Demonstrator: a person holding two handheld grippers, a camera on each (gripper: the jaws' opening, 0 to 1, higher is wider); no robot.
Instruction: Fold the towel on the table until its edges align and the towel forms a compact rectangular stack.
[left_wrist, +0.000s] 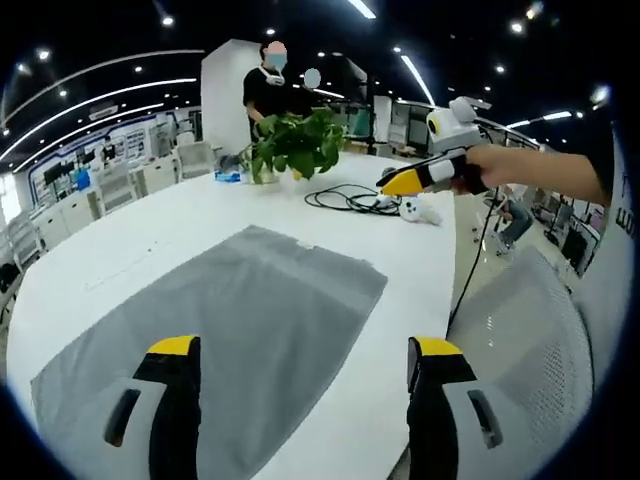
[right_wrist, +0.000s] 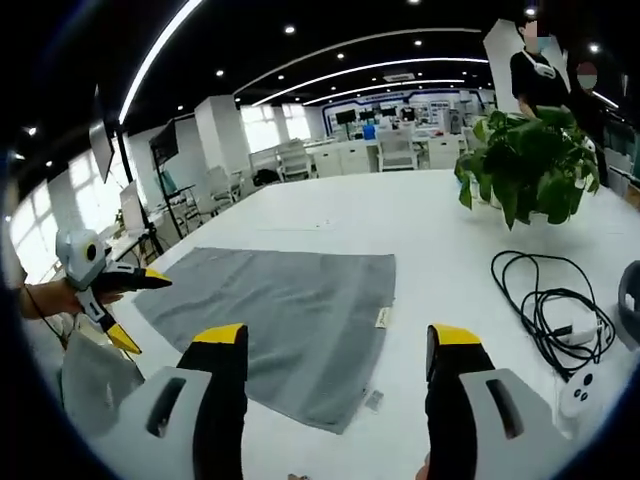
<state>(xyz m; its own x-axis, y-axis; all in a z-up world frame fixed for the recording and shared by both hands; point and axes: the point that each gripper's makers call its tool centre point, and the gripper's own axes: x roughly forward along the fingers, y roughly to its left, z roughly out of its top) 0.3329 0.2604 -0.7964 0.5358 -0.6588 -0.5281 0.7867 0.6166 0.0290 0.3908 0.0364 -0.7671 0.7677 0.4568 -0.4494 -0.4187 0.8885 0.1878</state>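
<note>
The gray towel (left_wrist: 230, 320) lies flat, unfolded, just ahead of both wide-open, empty grippers, left (left_wrist: 305, 385) and right (right_wrist: 335, 375), ready to grab its edges.

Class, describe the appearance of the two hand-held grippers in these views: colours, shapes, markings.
Left gripper and right gripper: two chunky light-grey jaws each, black inner pads, yellow caps on the tips, a dark oval slot in each jaw. Seen from across, each body is pale with yellow-and-black jaws.
</note>
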